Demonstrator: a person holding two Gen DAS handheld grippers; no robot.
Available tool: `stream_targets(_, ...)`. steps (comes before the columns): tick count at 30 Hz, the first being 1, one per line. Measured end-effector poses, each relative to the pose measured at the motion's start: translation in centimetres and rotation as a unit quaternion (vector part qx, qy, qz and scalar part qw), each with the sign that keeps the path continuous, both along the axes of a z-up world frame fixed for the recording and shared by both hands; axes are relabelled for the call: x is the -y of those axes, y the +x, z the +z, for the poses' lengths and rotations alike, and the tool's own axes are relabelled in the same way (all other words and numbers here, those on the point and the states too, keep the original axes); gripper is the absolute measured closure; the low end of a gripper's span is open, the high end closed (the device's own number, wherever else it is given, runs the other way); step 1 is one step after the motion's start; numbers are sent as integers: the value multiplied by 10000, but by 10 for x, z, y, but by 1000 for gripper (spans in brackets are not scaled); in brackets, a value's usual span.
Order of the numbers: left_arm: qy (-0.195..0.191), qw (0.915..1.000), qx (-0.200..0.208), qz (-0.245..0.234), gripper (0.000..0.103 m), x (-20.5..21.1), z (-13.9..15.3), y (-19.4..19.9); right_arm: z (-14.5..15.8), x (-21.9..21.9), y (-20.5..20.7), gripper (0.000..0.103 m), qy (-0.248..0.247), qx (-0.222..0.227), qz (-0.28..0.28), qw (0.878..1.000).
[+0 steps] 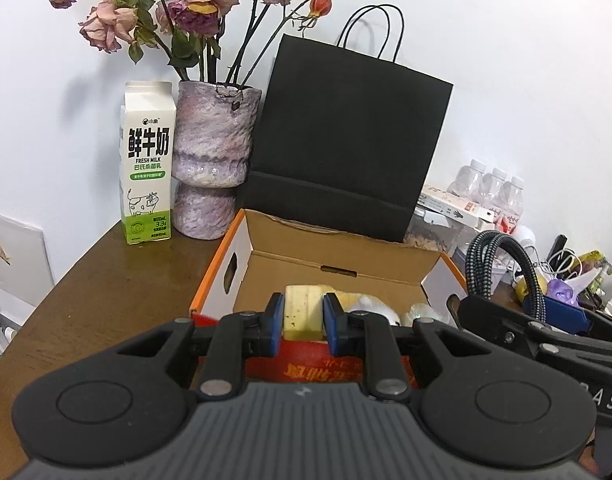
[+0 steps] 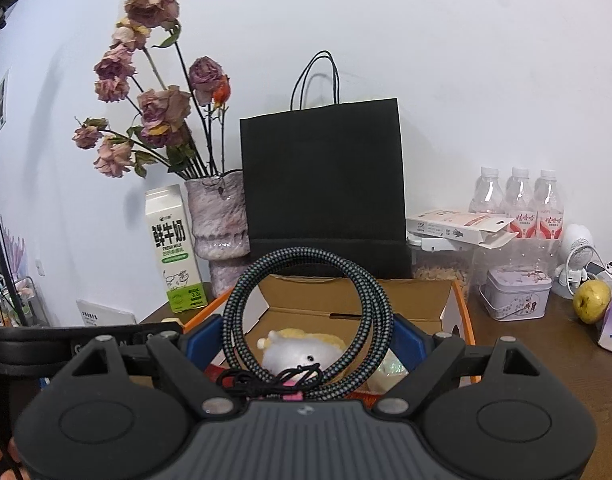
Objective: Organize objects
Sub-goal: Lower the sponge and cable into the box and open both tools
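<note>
My left gripper (image 1: 303, 309) is shut on a pale yellow block (image 1: 301, 306), held upright over the near edge of an open cardboard box (image 1: 338, 258) with orange sides. A white and yellow plush toy (image 2: 301, 354) lies inside the box. My right gripper (image 2: 308, 338) stands wide, its blue pads (image 2: 408, 338) pressing on a coiled braided black cable (image 2: 370, 300) held upright in front of the same box. In the left wrist view this cable (image 1: 500, 258) and the right gripper show at the right edge.
On the wooden table (image 1: 85, 300) behind the box stand a milk carton (image 1: 147, 164), a purple vase (image 1: 211, 160) of dried roses and a black paper bag (image 1: 346, 140). To the right are water bottles (image 2: 518, 204), a tin (image 2: 516, 294), a yellow-green pear (image 2: 590, 301) and a small white fan (image 2: 577, 256).
</note>
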State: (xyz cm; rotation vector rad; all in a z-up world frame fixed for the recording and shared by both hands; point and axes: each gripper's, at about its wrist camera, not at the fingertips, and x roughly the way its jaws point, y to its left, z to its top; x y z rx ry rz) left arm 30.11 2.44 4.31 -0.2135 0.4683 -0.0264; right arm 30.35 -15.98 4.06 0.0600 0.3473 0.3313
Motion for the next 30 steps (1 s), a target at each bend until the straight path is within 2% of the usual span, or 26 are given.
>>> stream_targets(18,-19,10000,-66,10,82,1,-6,49,0,13,51,16,144,-152,50,9998)
stream_targets(30,16,9999,-163,33,82,-2,-13,81,-15,22,89,16,114,-413,-43,9991)
